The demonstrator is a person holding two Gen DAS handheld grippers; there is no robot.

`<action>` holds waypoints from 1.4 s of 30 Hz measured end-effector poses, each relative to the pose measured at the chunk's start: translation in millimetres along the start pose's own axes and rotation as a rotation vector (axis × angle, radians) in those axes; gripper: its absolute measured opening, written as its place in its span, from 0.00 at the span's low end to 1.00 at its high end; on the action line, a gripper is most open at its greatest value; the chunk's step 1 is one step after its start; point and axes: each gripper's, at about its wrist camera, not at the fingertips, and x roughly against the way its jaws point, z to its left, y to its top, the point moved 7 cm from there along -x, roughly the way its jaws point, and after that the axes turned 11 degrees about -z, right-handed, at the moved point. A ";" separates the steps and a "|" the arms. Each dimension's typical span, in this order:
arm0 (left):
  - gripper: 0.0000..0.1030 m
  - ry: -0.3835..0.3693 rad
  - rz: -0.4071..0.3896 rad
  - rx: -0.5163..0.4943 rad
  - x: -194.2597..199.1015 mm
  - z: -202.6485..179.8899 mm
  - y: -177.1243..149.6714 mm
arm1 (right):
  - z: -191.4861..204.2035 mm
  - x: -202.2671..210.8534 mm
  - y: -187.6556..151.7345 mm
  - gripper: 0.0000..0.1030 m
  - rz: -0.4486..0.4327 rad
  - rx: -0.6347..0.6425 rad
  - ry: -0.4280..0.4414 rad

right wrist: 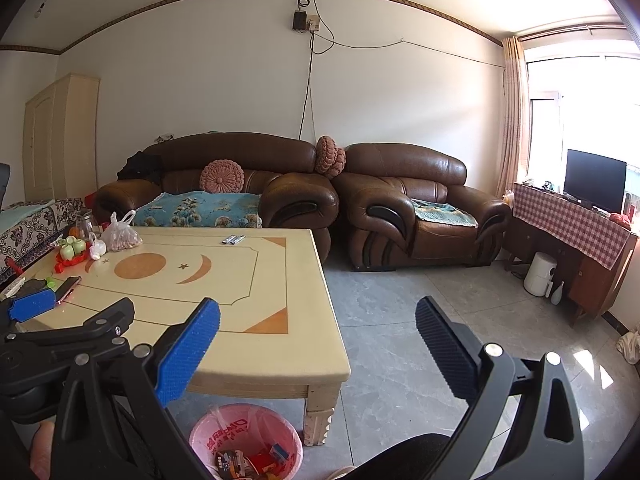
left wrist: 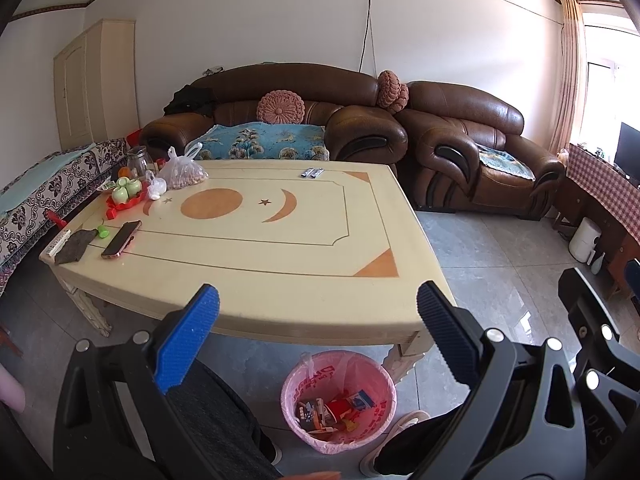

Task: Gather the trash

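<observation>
A pink-lined trash bin (left wrist: 338, 400) stands on the floor under the table's near edge, holding several colourful wrappers and boxes; it also shows in the right wrist view (right wrist: 246, 442). My left gripper (left wrist: 318, 320) is open and empty, held above the near edge of the cream table (left wrist: 280, 264). My right gripper (right wrist: 318, 328) is open and empty, above the table's near right corner (right wrist: 320, 364). Two small silver wrappers (left wrist: 312, 173) lie at the table's far edge, also in the right wrist view (right wrist: 233, 239).
At the table's left end sit a phone (left wrist: 121, 239), a grey cloth (left wrist: 76, 245), a remote (left wrist: 58, 242), a red tray with green cups (left wrist: 126, 195), a plastic bag of nuts (left wrist: 182, 172) and a glass jar (left wrist: 138, 161). Brown leather sofas (left wrist: 472, 152) stand behind. A white appliance (right wrist: 539, 273) stands by the cabinet at right.
</observation>
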 end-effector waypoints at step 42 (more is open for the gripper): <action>0.94 -0.021 0.017 0.008 -2.1 2.1 5.2 | 5.1 -0.5 6.4 0.93 -0.005 -0.004 0.012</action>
